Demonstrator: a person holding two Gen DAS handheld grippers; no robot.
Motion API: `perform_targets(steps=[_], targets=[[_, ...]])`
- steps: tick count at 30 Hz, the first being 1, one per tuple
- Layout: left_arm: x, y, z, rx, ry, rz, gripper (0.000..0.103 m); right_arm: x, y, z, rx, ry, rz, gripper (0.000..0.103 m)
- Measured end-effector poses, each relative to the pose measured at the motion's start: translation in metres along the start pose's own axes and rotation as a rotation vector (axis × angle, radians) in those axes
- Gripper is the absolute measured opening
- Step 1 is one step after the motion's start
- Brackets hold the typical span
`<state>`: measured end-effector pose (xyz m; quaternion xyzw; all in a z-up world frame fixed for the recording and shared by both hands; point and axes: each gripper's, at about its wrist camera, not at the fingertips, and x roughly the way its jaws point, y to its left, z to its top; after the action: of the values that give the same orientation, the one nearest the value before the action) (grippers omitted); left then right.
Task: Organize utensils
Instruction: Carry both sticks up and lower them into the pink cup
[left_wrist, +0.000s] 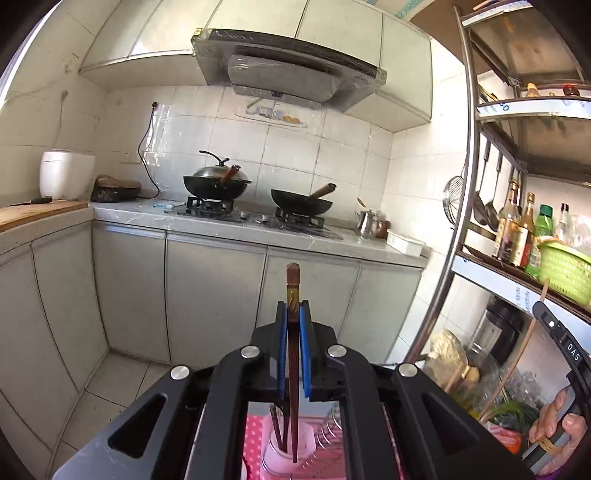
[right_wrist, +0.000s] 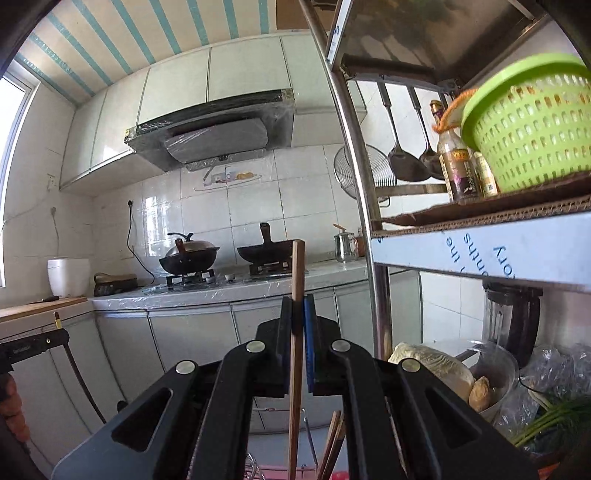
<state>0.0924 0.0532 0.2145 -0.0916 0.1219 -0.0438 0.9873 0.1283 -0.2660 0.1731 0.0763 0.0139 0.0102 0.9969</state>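
Note:
My left gripper (left_wrist: 293, 308) is shut on a dark brown chopstick (left_wrist: 293, 288) with a gold band, held upright. Its lower end hangs over a pink utensil holder (left_wrist: 286, 450) that holds other dark chopsticks. My right gripper (right_wrist: 298, 304) is shut on a light wooden chopstick (right_wrist: 297, 266), also upright, its lower end reaching down past more wooden chopsticks (right_wrist: 332, 439) below. The right gripper shows at the right edge of the left wrist view (left_wrist: 554, 332), and the left gripper at the left edge of the right wrist view (right_wrist: 33, 347).
A steel shelf rack (left_wrist: 458, 229) stands right, with bottles (left_wrist: 517, 229), a green basket (right_wrist: 532, 125), hanging ladles (right_wrist: 402, 155) and bagged food. Ahead is a counter (left_wrist: 221, 225) with a stove, two woks (left_wrist: 301, 203), a steel cup and a rice cooker (left_wrist: 64, 177).

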Motion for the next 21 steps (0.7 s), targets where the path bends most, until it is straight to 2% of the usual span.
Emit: perform_targets(steps=[5, 9, 16, 21], targets=[[0.026, 0.011, 0.001, -0.022, 0.007, 0.006, 0.006, 0.011, -0.005, -0.035, 0.006, 0.087, -0.011, 0.006], [0.047, 0.008, -0.013, 0.006, 0.029, 0.018, 0.006, 0.016, -0.009, -0.059, 0.014, 0.154, -0.013, 0.006], [0.075, 0.004, -0.046, 0.045, 0.123, 0.005, 0.006, 0.012, -0.011, -0.073, 0.027, 0.202, -0.010, 0.006], [0.091, 0.003, -0.069, 0.050, 0.195, 0.000, 0.006, 0.016, -0.011, -0.094, 0.018, 0.282, -0.028, 0.006]])
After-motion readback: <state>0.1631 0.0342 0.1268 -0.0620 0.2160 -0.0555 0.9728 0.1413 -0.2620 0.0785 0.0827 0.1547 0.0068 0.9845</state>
